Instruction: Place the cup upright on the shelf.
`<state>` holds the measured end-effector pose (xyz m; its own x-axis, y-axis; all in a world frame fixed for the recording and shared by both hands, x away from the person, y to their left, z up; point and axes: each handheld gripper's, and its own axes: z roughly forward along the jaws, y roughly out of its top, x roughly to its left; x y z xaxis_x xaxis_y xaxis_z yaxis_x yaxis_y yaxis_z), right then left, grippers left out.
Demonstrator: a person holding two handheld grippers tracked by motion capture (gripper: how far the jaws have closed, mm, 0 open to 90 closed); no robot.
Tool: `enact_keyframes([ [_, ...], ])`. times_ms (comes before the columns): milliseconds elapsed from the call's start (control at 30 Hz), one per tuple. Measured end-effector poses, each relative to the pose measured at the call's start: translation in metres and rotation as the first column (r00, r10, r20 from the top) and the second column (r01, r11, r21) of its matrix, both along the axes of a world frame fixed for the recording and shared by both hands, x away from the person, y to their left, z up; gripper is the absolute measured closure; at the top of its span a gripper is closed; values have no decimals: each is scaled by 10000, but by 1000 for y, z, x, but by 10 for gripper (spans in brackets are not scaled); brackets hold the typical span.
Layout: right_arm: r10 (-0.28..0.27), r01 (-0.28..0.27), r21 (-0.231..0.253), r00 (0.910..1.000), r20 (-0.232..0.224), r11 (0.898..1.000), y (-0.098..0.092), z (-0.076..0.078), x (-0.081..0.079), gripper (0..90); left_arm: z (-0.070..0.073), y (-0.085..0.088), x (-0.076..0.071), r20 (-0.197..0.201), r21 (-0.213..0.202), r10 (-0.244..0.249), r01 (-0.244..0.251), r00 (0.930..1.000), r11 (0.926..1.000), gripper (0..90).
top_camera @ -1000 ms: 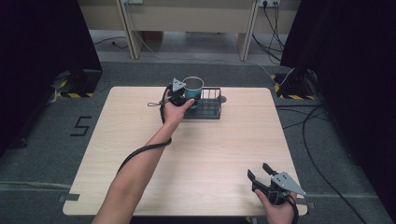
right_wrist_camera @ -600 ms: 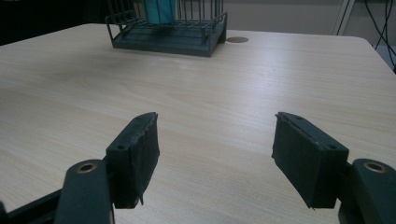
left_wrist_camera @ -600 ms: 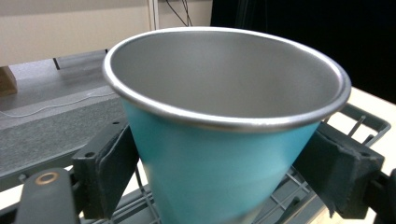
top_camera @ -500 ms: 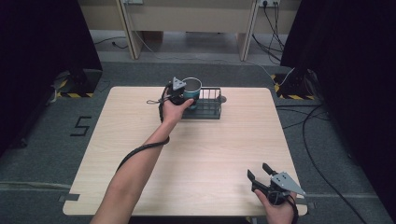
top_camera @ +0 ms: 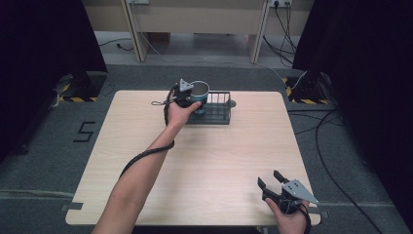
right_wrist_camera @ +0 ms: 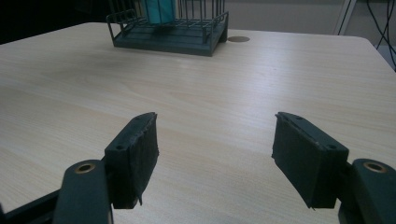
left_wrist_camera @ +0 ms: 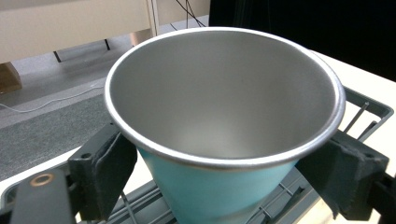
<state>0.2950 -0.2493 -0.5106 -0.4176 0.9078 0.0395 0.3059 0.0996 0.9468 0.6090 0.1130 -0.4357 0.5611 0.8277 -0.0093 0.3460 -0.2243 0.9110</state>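
Table [top_camera: 204, 161]: pale wood surface, lying below both grippers. Rack [top_camera: 217, 111]: dark wire basket at the far edge of the table, directly beneath the left gripper's fingers and well apart from the right gripper. Cup [left_wrist_camera: 224, 135]: teal outside, bare metal inside, upright, sitting between the left gripper's pads at the near-left end of the rack, with its base among the rack wires. Left gripper [top_camera: 191, 100]: fingers clenched on the cup, one pad pressed to each side of its wall just under the rim. Right gripper [top_camera: 272, 184]: held at the near right corner of the table, fingers [right_wrist_camera: 133, 156] released and spread wide, with nothing but bare wood between them; rack and cup stand far ahead of the fingertips.
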Motion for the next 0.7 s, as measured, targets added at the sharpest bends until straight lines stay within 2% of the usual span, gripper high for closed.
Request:
enact_keyframes([
  [100,18,-18,3,10000,-23,10000,0,0,0,316,1,1,0,-63,157,-47,48,10000,9999,142],
  [333,56,-56,-43,10000,-21,10000,1,0,0,315,-1,5,-4,-3,43,40,-40,10000,10000,142],
  [500,67,-67,-44,10000,-50,10000,1,0,0,315,-1,8,-7,69,140,57,-58,10000,9999,142],
  [700,61,-61,-136,10000,-28,9999,1,0,0,315,0,11,-11,143,-4,96,-96,9999,10000,142],
])
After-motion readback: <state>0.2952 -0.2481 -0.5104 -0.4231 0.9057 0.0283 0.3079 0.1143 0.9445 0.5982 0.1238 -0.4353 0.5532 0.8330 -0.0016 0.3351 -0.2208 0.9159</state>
